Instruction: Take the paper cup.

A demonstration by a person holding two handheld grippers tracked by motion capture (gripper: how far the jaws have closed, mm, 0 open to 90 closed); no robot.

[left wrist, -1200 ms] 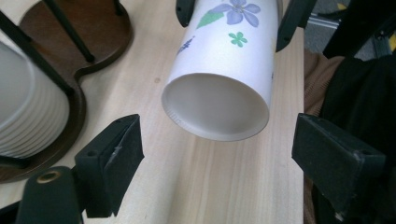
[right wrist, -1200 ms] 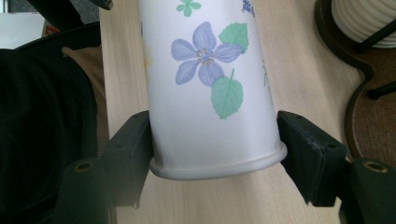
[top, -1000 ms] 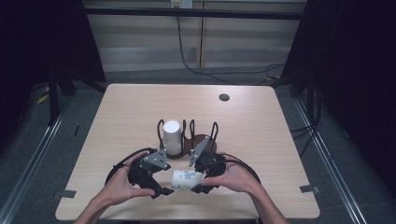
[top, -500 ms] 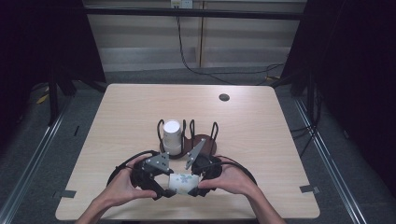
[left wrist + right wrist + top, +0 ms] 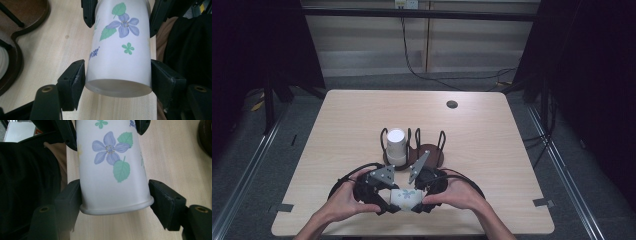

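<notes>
Now, in the high view, the left gripper (image 5: 387,199) has just been closing its jaws around the flowered paper cup (image 5: 406,198), which lies on its side near the front edge of the table (image 5: 492,150), just in front of the cup holder (image 5: 424,152). A second ago those jaws stood wide beside the cup; at this moment both tools flank it, the right gripper (image 5: 418,199) at the far end. I judge this a two-handed grasp, probably to steady the cup or pull nested cups apart before one goes to the holder.

Behind the cup, the holder carries a plain white cup (image 5: 395,145) upright in its left bay; its right bay shows bare brown base. A small dark disc (image 5: 452,104) sits well behind the holder, out of the way.

Left gripper view: the jaws of this gripper (image 5: 117,80) sit against the cup's (image 5: 120,50) closed base end, clenched on it as far as I can tell. The holder's brown base (image 5: 15,32) lies to the side.

Right gripper view: the gripper here (image 5: 115,200) is clamped on the cup's (image 5: 110,165) rolled rim end. Those wire loops could snag the cup on approach.
</notes>
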